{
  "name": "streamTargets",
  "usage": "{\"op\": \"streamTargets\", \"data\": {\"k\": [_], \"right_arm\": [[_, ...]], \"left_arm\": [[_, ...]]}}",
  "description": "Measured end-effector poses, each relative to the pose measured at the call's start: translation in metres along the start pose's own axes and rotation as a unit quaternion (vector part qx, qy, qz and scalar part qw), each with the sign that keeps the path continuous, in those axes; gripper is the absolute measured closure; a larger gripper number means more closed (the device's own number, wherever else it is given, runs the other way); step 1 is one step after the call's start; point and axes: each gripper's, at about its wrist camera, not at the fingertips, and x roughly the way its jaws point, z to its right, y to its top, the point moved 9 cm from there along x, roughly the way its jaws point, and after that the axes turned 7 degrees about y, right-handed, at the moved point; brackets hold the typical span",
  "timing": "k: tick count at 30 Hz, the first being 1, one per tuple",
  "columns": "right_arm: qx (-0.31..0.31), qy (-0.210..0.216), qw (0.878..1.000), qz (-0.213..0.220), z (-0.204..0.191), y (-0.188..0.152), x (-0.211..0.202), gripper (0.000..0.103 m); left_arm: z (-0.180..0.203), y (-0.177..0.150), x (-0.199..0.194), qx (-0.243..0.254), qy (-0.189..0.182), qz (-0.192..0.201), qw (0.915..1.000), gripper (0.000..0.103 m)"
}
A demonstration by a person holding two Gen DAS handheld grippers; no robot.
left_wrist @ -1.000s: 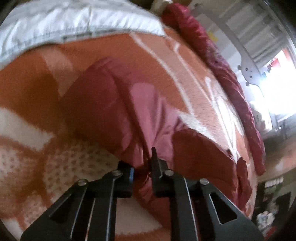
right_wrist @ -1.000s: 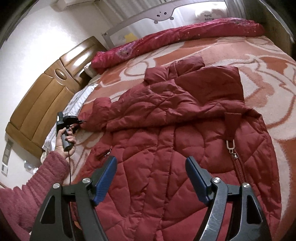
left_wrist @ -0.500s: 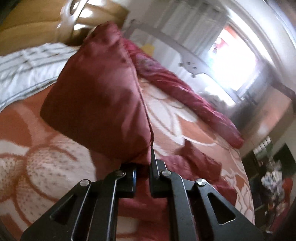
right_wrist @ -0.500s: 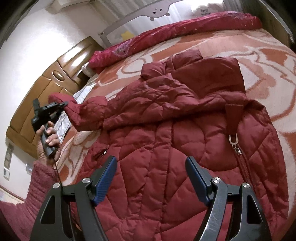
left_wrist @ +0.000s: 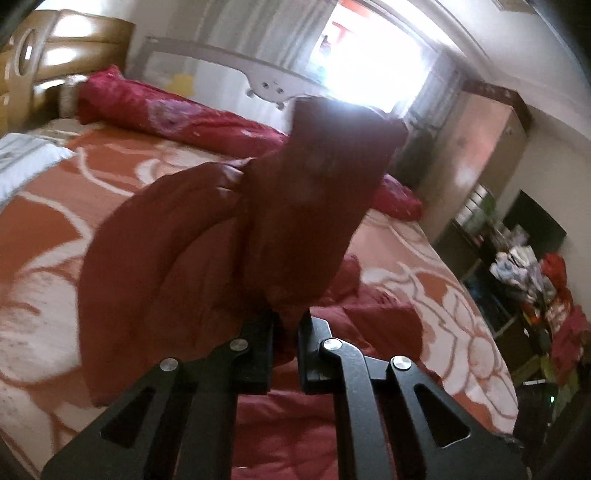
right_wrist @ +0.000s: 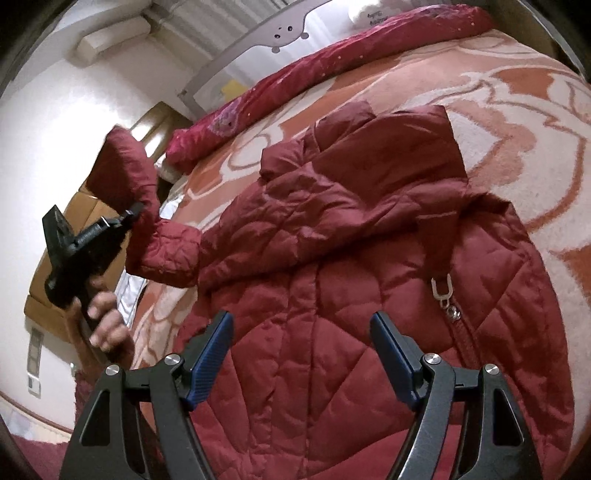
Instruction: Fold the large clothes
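Nearest in the right wrist view, the right tongs (right_wrist: 301,354) stand wide apart with nothing between their blue pads (right_wrist: 212,354), hovering over the lower front of the quilted red jacket (right_wrist: 369,266). The jacket lies spread on the bed (right_wrist: 517,110), which is covered by an orange and white flowered blanket. A zipper pull (right_wrist: 441,290) sits on the jacket's right front panel, just beyond the right tongs. Farther up, the hood (right_wrist: 388,144) lies flat toward the far side of the bed.

In the left wrist view, the left tongs (left_wrist: 284,334) are closed on the jacket's sleeve (left_wrist: 314,206), pinching a fold of the cuff end. The sleeve is lifted off the blanket and stands up right in front of the lens, blocking much of the bed behind it. The right wrist view shows the same thing from the side: the left tongs (right_wrist: 131,214), held by the person's left hand (right_wrist: 103,321), hold the sleeve (right_wrist: 147,206) raised at the jacket's left side, clear of the bed.

Beyond the jacket, a rolled red quilt (right_wrist: 332,70) lies along the far edge of the bed, against a grey guard rail (right_wrist: 280,33). A wooden headboard (left_wrist: 48,85) stands at the left, a bright window (left_wrist: 369,59) behind the rail, and a wardrobe (left_wrist: 480,147) with cluttered shelves (left_wrist: 535,280) at the right.
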Motion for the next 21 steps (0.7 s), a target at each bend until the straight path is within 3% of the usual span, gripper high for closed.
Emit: {"op": "streamTargets", "data": {"k": [9, 16, 21], "right_arm": [[0.009, 0.005, 1.000, 0.018, 0.015, 0.024, 0.000, 0.024], [0.023, -0.004, 0.999, 0.036, 0.034, 0.049, -0.002, 0.024], [0.051, 0.019, 0.998, 0.039, 0.045, 0.067, 0.004, 0.024]], "left_arm": [[0.074, -0.028, 0.038, 0.053, -0.029, -0.038, 0.9975, 0.096], [0.112, -0.064, 0.078, 0.111, 0.005, -0.062, 0.9919, 0.096], [0.128, -0.097, 0.102, 0.143, 0.012, -0.094, 0.9852, 0.096]]}}
